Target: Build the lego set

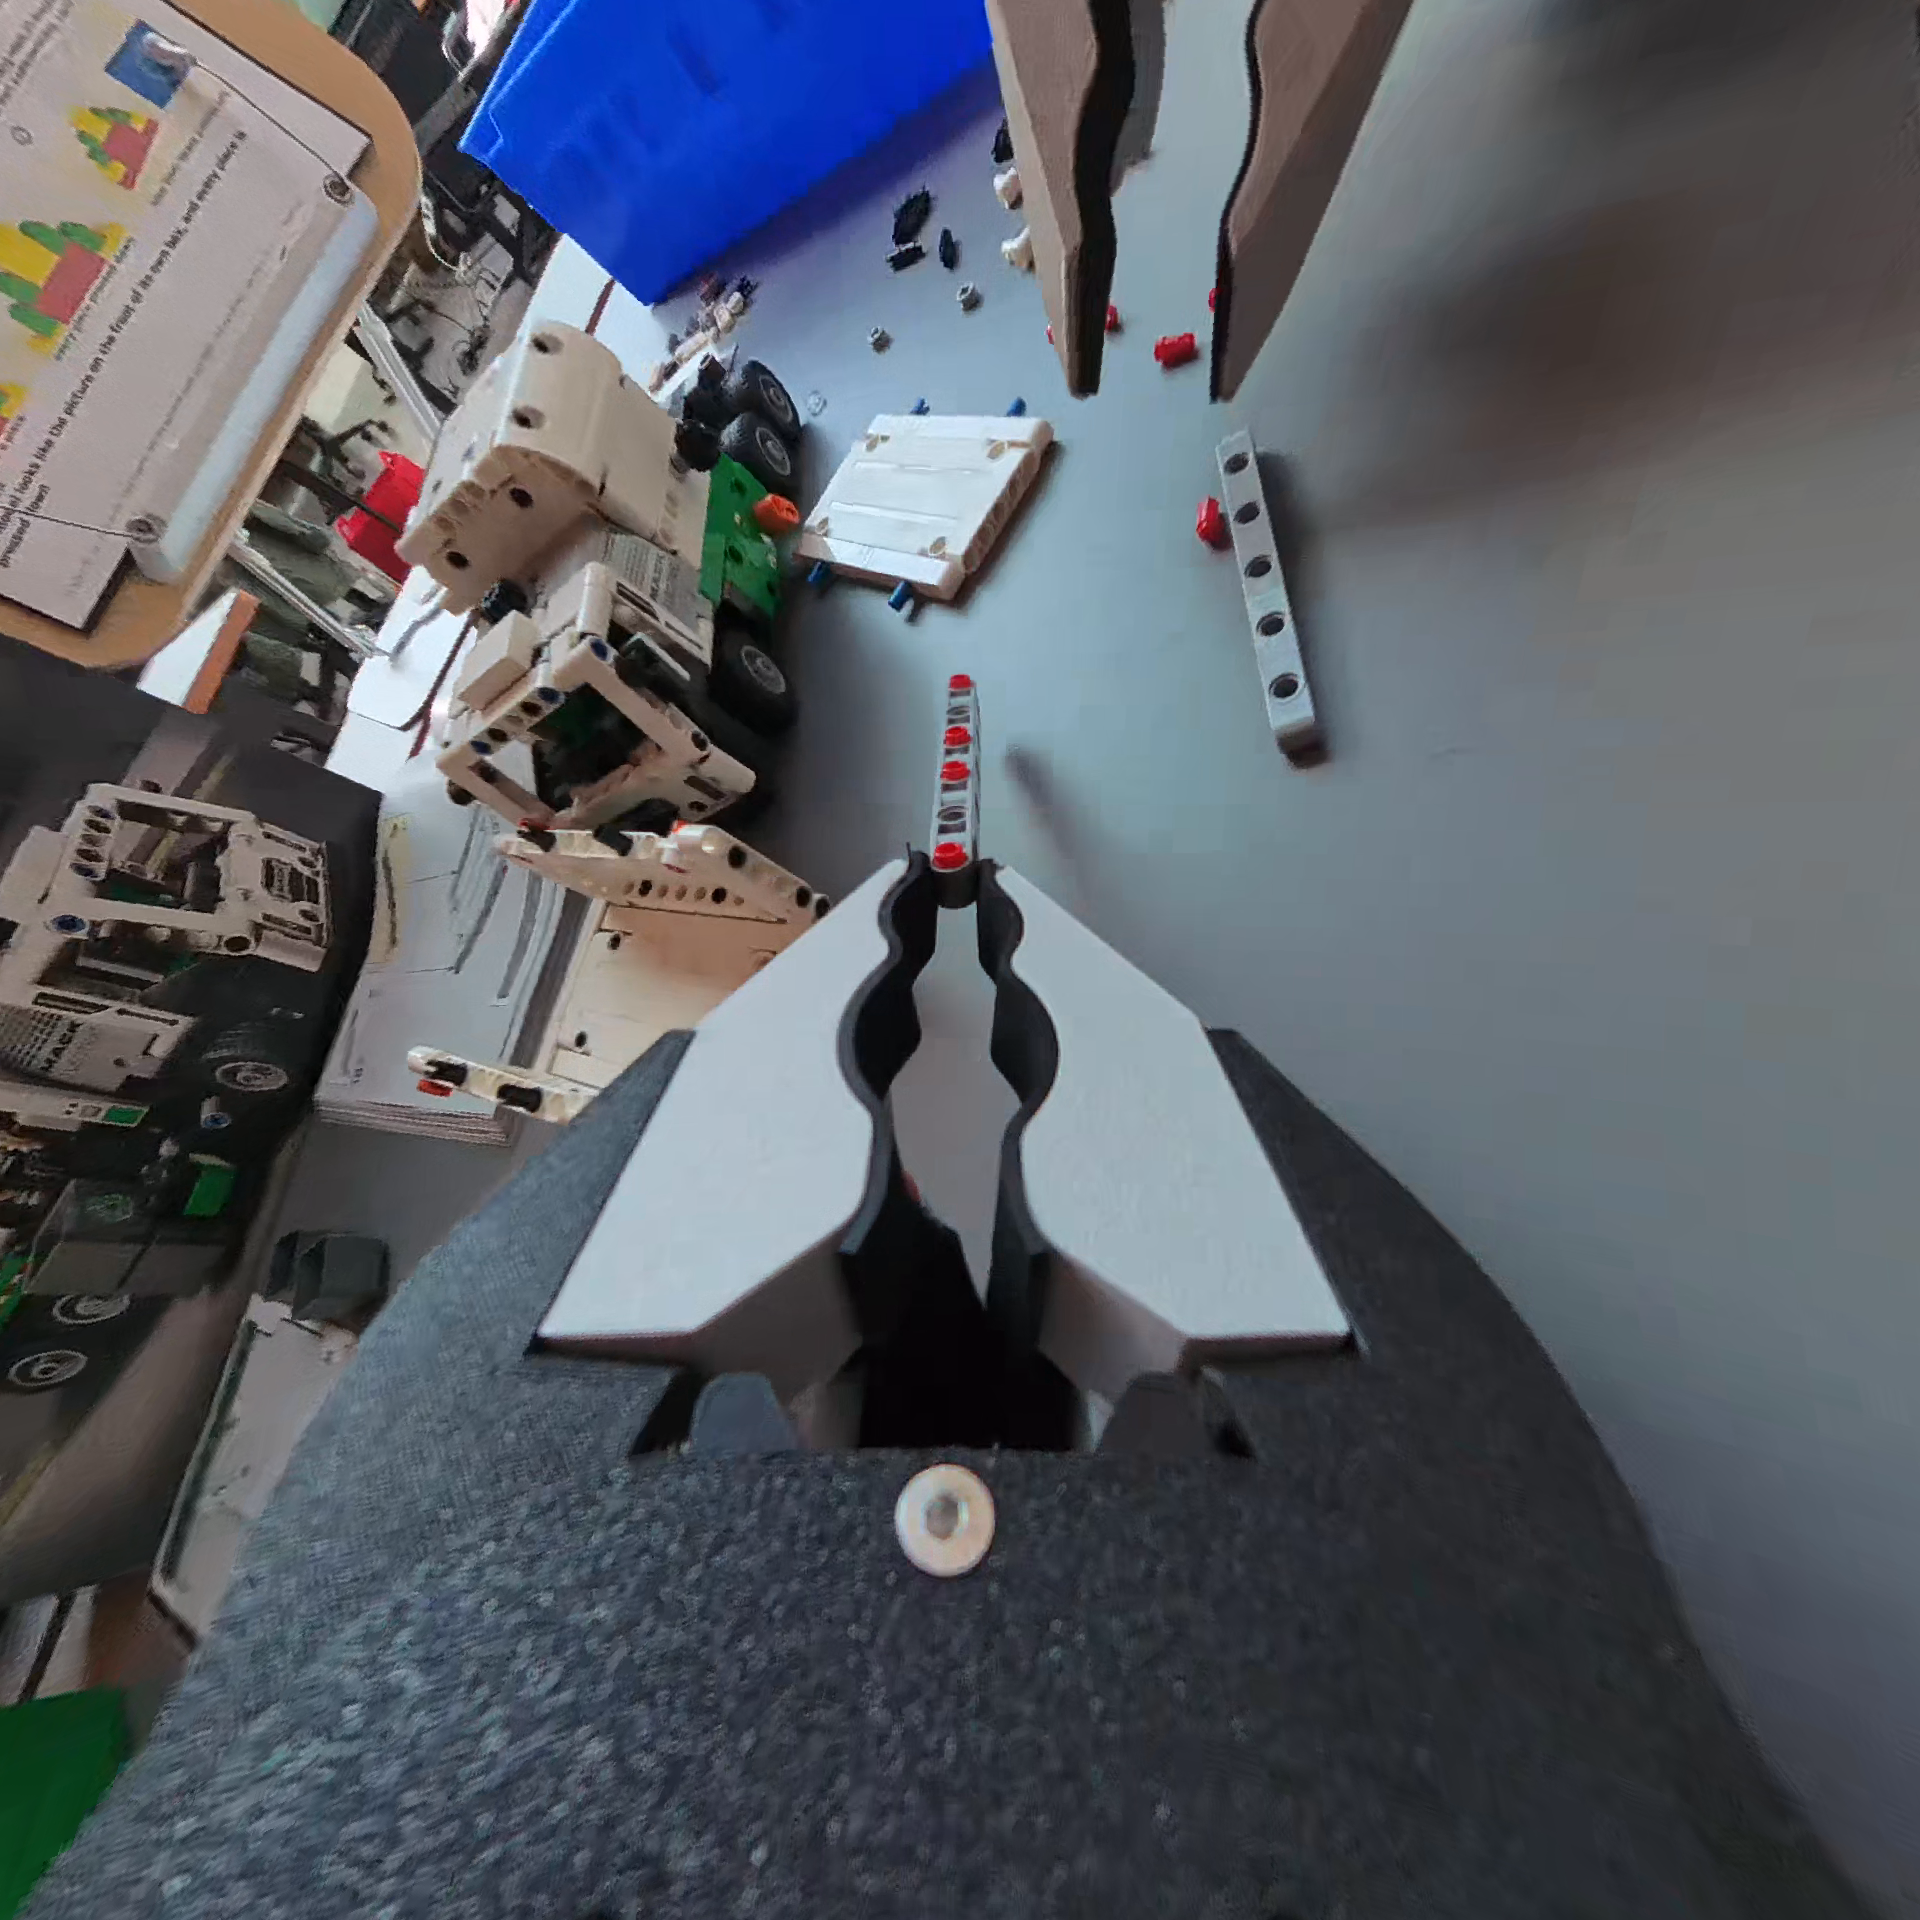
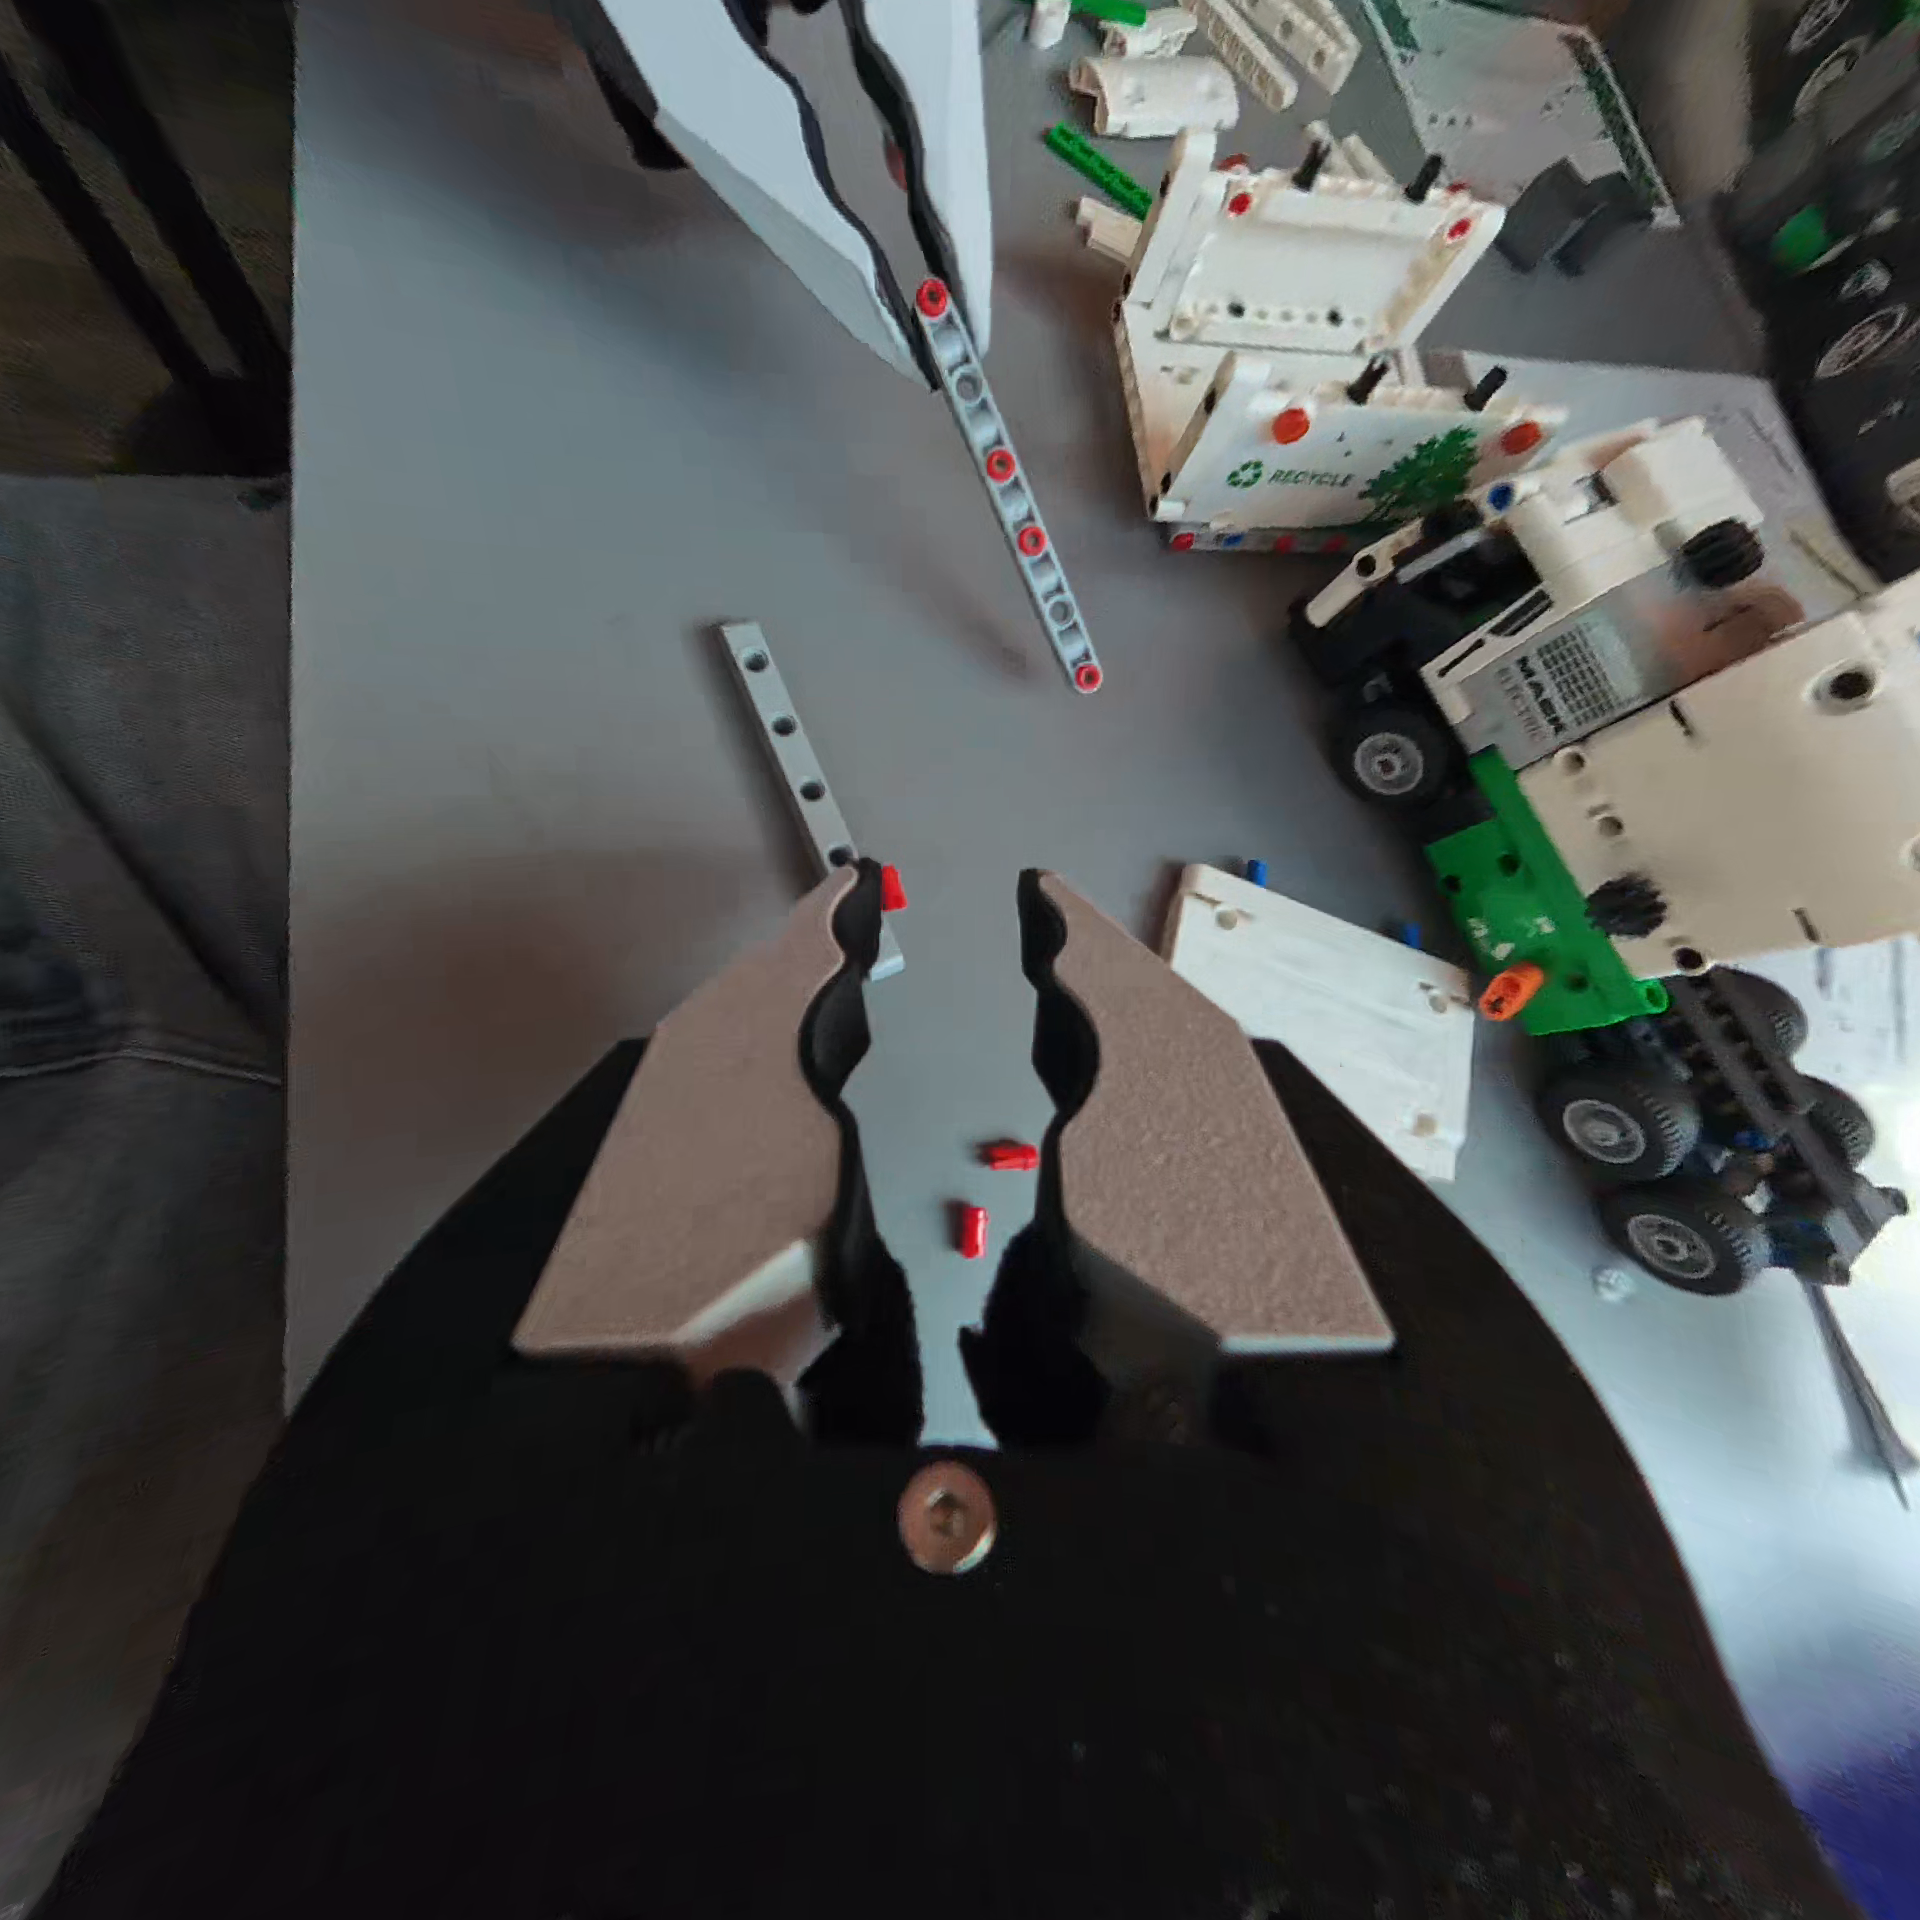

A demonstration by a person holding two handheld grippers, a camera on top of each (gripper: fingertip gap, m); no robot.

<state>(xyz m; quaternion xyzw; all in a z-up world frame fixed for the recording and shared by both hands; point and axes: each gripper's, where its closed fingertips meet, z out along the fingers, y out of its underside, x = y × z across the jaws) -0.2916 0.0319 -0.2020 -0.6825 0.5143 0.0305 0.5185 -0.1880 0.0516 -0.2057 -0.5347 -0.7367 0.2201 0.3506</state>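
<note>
My left gripper (image 1: 954,878) is shut on one end of a long thin grey beam (image 1: 958,769) with several red pins in it, held above the grey table. The same beam (image 2: 1013,488) and left gripper (image 2: 925,322) show at the top of the right wrist view. My right gripper (image 2: 940,883) is open and empty, low over the table; it also shows at the top of the left wrist view (image 1: 1148,384). A short grey beam (image 2: 795,769) with a red pin (image 2: 891,888) lies by its left finger. Two loose red pins (image 2: 992,1190) lie between its fingers.
A white and green lego truck (image 2: 1621,790) stands at the right, with a white body section (image 2: 1309,343) behind it and a white panel (image 2: 1320,1008) beside it. In the left wrist view, a blue bin (image 1: 727,125), small loose parts (image 1: 925,239) and instruction sheets (image 1: 135,281) are farther off. About 11 centimeters separates my left fingertips from my right.
</note>
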